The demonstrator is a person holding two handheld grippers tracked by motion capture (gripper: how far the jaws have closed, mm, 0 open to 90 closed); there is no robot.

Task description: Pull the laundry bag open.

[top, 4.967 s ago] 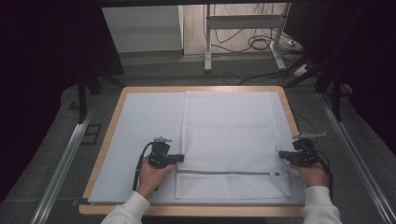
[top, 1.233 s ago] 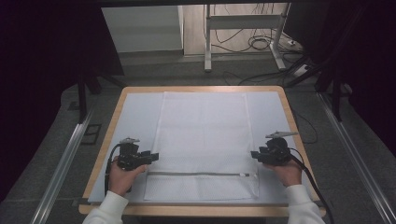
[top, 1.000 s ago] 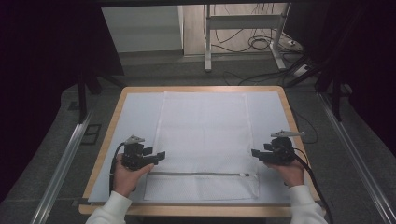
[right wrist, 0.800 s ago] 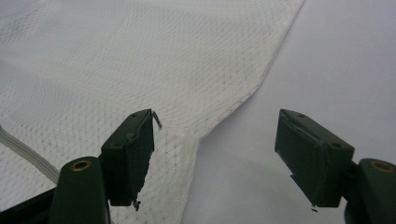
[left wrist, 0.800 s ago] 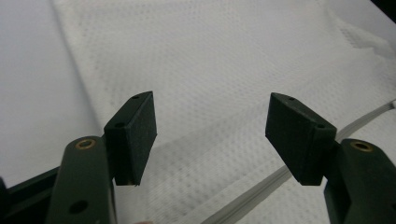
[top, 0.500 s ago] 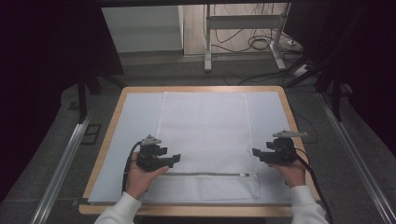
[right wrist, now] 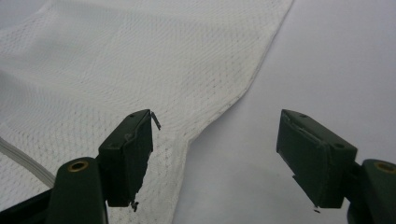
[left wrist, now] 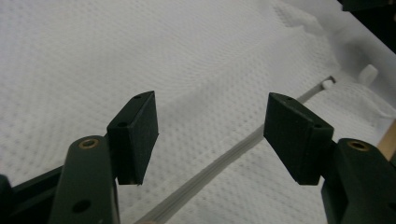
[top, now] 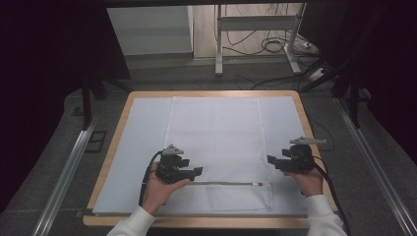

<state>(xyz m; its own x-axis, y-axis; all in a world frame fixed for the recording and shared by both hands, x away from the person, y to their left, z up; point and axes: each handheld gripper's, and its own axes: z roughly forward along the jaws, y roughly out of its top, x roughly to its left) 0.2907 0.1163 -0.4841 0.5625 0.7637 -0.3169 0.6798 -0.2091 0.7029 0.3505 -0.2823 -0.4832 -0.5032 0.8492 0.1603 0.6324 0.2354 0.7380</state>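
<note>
Jaws of both grippers stand wide apart, nothing held in either. The left gripper [top: 195, 171] hangs over the near-left part of the mesh bag [top: 216, 142], its pads [left wrist: 135, 135] to either side of the zipper [left wrist: 219, 163] with clear air between them and the fabric; its jaws have just narrowed slightly, gripping nothing. The right gripper [top: 271, 161] sits at the bag's right edge, pointing inward; in the right gripper view one pad is above the mesh hem [right wrist: 229, 102] and the other above the bare white sheet [right wrist: 336, 60].

The bag lies flat on the white sheet that covers the wood-rimmed counter [top: 117, 137], roughly centred, a little to the right. Its long axis runs away from the person, from the near edge toward the far edge. The zipper crosses it near the person's end, running left to right, with the slider [top: 255, 184] at the right end, close to the right hand [top: 307, 179].

My reading of the step: the bag is laid out and both hands are lining up for a fresh hold, left at the zipper line, right at the side hem. The next move probably calls for both grippers to drop to the cloth and close on a thin edge. The mesh is limp and lies flush, so the pads would need to catch a fold or the raised zipper tape, not just slide over it.
</note>
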